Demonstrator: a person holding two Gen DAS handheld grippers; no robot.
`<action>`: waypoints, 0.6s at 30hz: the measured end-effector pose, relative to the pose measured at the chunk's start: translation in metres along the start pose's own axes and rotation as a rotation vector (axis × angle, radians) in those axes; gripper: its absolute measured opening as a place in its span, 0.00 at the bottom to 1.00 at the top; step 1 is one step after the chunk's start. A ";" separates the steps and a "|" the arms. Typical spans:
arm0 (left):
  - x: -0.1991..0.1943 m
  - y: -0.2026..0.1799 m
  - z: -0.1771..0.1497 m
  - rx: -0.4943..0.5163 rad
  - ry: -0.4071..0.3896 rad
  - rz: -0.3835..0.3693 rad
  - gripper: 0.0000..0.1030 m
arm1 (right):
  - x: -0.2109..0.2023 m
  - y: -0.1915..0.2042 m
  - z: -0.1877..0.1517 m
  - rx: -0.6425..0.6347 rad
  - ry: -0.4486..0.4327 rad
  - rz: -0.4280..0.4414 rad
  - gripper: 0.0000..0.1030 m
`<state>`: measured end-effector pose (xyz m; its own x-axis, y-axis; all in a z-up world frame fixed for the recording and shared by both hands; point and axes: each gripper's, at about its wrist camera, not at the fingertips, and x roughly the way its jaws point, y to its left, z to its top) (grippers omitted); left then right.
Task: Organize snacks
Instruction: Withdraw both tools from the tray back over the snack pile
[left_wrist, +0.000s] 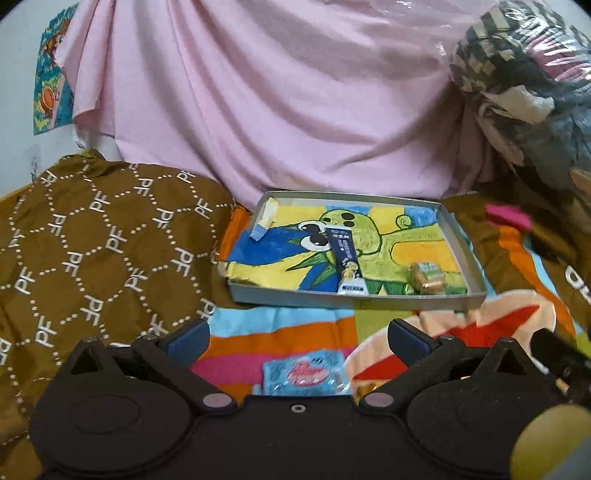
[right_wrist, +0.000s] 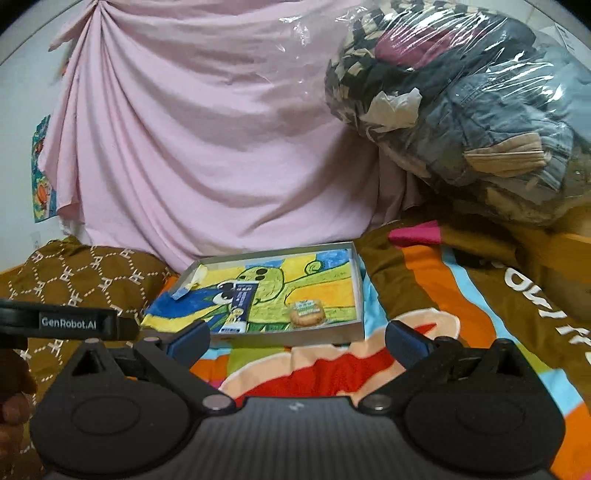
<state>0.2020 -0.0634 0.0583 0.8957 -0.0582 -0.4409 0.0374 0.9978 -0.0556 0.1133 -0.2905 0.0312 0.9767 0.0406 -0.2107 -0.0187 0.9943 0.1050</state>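
Blue packet (left_wrist: 309, 375): loose under the left gripper (left_wrist: 297, 338), easily missed.
Tray (left_wrist: 354, 301): light, could slide.
Jaws: both spread, empty; right gripper (right_wrist: 297, 338) too.

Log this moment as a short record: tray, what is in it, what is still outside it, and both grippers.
tray: shallow grey tray lined with a cartoon drawing, on the striped blanket
in tray: dark blue snack stick lying flat; small wrapped cookie to its right, apart from it
outside tray: light blue snack packet on the blanket, near the left gripper
left gripper: fingers wide open, nothing between them
right gripper: fingers wide open, holding nothing
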 end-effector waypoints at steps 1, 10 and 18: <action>-0.005 0.002 -0.004 0.000 -0.002 0.008 0.99 | -0.007 0.001 -0.002 -0.004 0.003 -0.004 1.00; -0.041 0.024 -0.044 -0.025 0.037 0.002 0.99 | -0.061 0.020 -0.029 -0.018 0.091 0.006 1.00; -0.076 0.040 -0.074 -0.009 0.032 0.018 0.99 | -0.094 0.046 -0.053 -0.070 0.187 0.028 1.00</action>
<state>0.1031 -0.0216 0.0230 0.8814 -0.0412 -0.4707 0.0172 0.9983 -0.0550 0.0093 -0.2439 0.0040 0.9190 0.0792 -0.3862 -0.0661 0.9967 0.0472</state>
